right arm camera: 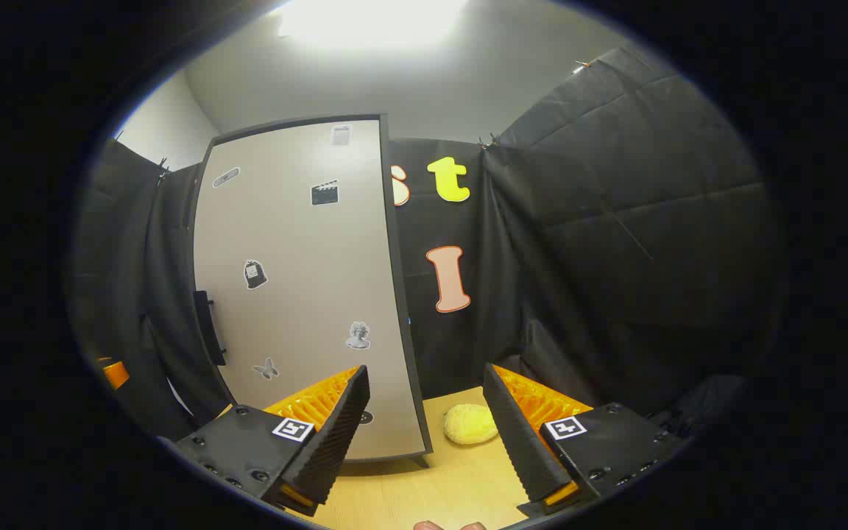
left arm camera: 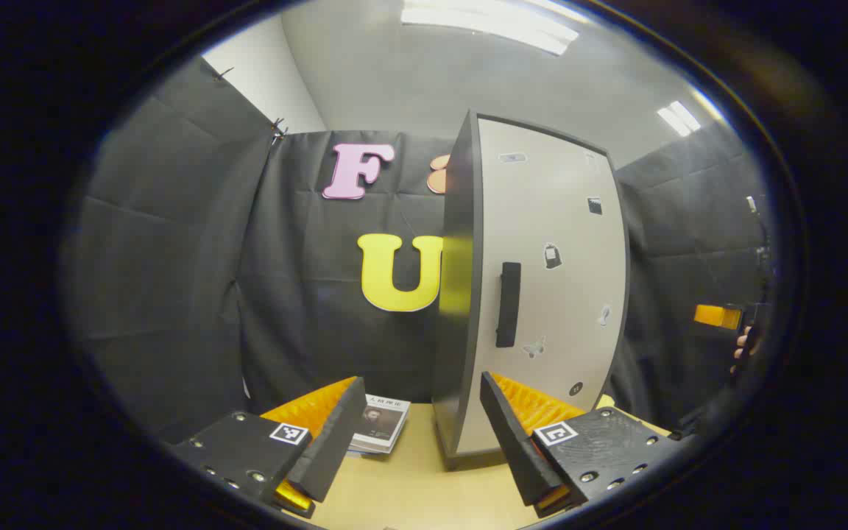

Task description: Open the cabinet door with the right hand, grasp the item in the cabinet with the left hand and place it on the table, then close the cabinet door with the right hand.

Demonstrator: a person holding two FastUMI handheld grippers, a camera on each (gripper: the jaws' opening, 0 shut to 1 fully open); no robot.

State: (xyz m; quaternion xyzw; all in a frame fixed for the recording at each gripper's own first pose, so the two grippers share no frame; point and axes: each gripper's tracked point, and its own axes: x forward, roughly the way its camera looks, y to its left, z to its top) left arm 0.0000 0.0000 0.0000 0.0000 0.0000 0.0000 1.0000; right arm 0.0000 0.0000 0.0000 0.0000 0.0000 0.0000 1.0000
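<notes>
We take the cabinet (left arm camera: pixel 542 294) as our landmark: it stands upright on the tabletop (left arm camera: pixel 409 478), its pale door (right arm camera: pixel 299 287) closed flush against the dark frame and dotted with small stickers. In the left gripper view we see the door's dark vertical handle (left arm camera: pixel 508 304) at mid height, near the edge closest to the cabinet's dark side panel. The left tongs (left arm camera: pixel 420 434) are spread wide apart and hold nothing; they hover low in front of the cabinet's corner, one finger before the door's lower part and the other out past the side panel. Just beside the cabinet's base on that side, a small booklet (left arm camera: pixel 381 427) lies flat on the tabletop. In the right gripper view the right tongs (right arm camera: pixel 424 434) are likewise wide open and empty, set before the door's lower corner on the side away from the handle (right arm camera: pixel 207 327). Past that edge of the cabinet, a soft yellow lump (right arm camera: pixel 470 425) rests on the tabletop near the cabinet's foot. With the door shut, we cannot tell what item the cabinet holds.
</notes>
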